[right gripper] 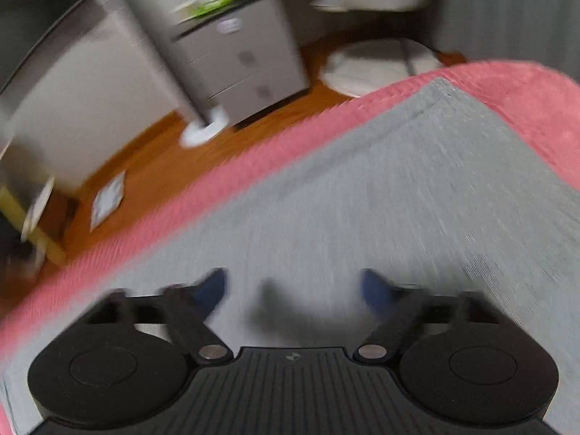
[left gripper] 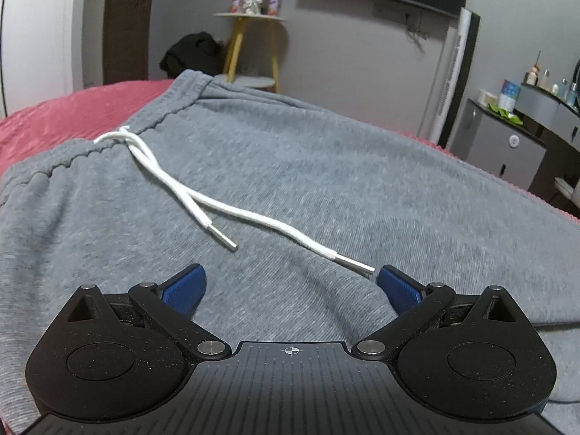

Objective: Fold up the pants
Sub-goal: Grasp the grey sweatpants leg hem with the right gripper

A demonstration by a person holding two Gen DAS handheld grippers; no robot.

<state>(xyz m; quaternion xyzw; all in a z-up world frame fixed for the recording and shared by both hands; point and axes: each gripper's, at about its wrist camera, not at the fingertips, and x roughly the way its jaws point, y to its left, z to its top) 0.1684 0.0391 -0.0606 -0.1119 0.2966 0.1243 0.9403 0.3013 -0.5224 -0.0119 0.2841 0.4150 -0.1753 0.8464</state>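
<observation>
I see one pair of grey sweatpants (left gripper: 308, 181), soft heathered knit with a ribbed, gathered waistband (left gripper: 108, 137), lying flat on the pink ribbed bedspread (left gripper: 72, 108). Two white drawstring cords (left gripper: 217, 203) trail across the fabric, each ending in a metal tip. My left tool (left gripper: 290, 290) sits spread wide just above the cloth, nothing between its two blue textured pads (left gripper: 185, 290). My right tool (right gripper: 293, 290) is blurred; its jaws stand apart over a smooth grey leg, pinching nothing.
</observation>
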